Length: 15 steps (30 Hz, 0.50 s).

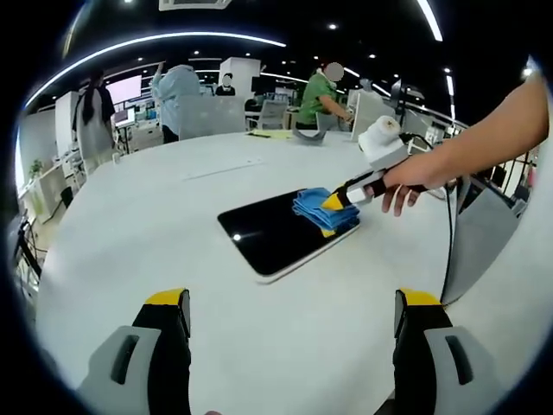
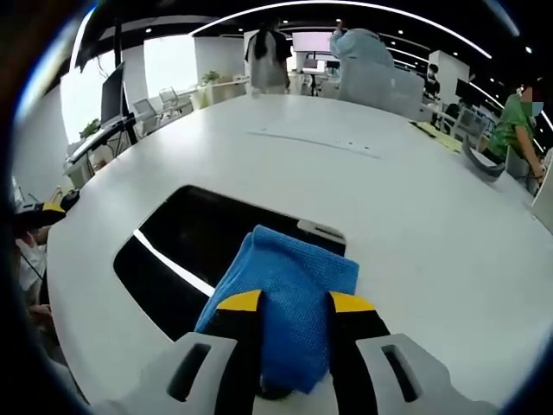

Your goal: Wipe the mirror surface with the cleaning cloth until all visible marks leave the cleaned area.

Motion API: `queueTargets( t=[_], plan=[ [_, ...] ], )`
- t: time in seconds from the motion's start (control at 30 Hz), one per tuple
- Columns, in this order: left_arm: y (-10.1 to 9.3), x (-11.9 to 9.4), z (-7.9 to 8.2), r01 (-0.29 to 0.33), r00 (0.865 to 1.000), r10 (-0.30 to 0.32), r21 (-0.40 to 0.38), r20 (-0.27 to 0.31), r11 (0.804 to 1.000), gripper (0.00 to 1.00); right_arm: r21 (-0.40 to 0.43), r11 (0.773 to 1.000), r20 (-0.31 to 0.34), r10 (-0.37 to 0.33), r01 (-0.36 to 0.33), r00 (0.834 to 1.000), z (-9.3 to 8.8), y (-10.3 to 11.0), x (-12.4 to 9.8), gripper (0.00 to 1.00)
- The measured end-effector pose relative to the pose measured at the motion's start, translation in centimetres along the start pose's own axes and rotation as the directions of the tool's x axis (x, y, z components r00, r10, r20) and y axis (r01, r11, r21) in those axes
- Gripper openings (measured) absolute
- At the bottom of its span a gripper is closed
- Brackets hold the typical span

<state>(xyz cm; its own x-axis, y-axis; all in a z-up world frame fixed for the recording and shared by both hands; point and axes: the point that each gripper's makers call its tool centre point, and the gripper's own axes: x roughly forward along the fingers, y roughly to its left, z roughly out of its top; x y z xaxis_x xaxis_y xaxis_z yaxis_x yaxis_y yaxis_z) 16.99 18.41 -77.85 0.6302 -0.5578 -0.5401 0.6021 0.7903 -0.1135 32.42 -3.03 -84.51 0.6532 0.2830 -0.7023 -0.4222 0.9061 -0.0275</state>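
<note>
My right hand-held gripper squeezes blue cloth, pressing it on mirror. Wiping step. My left hand-held gripper open, holding nothing, above worktop. Next: rub across dark glass.

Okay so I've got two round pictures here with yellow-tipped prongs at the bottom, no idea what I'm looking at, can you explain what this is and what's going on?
There is no robot: a person holds a two-jaw gripper in each hand, and each gripper carries a fisheye camera looking along its jaws. In the left gripper view, the left gripper hangs open over a white table. Further off, the person's hand holds the right gripper down on a dark mirror lying flat on the table. The right gripper view shows that gripper up close, its jaws shut on a blue cleaning cloth resting on the mirror. People work at desks behind.
</note>
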Motion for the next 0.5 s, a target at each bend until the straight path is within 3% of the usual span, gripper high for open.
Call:
queueTargets(
  t=[0.5],
  plan=[
    [0.41,0.02,-0.11,-0.006,1.0,0.006,-0.014,0.001,1.0,0.99,0.008,1.0,-0.002,-0.005,0.005,1.0,0.63,-0.45,0.63,0.25]
  ],
)
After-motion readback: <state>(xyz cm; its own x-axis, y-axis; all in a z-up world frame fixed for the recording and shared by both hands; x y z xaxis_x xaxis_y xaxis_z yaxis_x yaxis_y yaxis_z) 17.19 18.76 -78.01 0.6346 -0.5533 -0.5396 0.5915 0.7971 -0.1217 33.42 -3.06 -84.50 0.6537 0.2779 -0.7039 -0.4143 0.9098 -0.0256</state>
